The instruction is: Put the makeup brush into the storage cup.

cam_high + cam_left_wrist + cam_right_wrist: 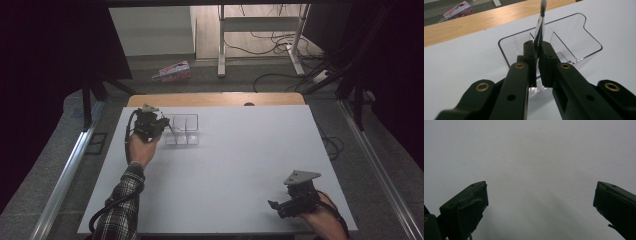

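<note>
Left tongs pinch a thin glossy strip above the clear, round-cornered plastic tray.

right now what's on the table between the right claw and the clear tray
Nothing: in the high view, only bare white table lies between the right claw and the clear tray.

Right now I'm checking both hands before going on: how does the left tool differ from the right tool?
The left tool is shut on a thin flat utensil over the clear organizer; the right tool is open and holds nothing. The left tool is at the table's far left, the right tool near its front right corner. Both have black jaws.
</note>
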Available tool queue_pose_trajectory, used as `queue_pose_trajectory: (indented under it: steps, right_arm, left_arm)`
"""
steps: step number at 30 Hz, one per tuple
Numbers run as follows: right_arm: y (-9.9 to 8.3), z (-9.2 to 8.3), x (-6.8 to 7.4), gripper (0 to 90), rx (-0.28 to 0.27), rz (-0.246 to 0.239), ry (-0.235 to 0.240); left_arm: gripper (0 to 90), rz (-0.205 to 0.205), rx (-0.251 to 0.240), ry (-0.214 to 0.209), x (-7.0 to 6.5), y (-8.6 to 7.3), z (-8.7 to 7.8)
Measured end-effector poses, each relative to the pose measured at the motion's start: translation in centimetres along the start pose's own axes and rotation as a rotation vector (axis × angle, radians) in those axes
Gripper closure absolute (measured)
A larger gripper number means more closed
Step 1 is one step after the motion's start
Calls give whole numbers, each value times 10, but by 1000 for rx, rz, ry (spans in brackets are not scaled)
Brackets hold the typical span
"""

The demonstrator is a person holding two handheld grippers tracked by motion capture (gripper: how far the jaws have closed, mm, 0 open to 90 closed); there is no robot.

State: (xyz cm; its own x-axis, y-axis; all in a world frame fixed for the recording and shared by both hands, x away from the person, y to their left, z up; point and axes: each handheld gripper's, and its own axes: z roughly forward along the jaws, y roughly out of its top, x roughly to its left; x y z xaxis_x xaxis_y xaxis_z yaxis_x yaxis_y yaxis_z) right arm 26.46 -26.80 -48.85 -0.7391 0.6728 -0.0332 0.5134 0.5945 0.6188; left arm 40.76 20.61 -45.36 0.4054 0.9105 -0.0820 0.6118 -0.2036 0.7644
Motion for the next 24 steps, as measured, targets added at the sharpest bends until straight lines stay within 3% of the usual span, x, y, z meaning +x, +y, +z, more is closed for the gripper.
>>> queue_pose_trajectory:
  steps: [7,13,18,24]
  right_arm:
    - [0,0,0,0,3,-6,5]
    - [0,0,0,0,4,-6,4]
    - [0,0,0,0,2,-8,6]
    - [0,0,0,0,3,-9,5]
  left_arm:
    - [841,-2,-9,-1,-1,1,1]
    - [453,-16,-40,13,1,5,-5]
    - [201,-38,-65,7,4,8,-11]
    - [79,-35,-66,-9,6,8,-15]
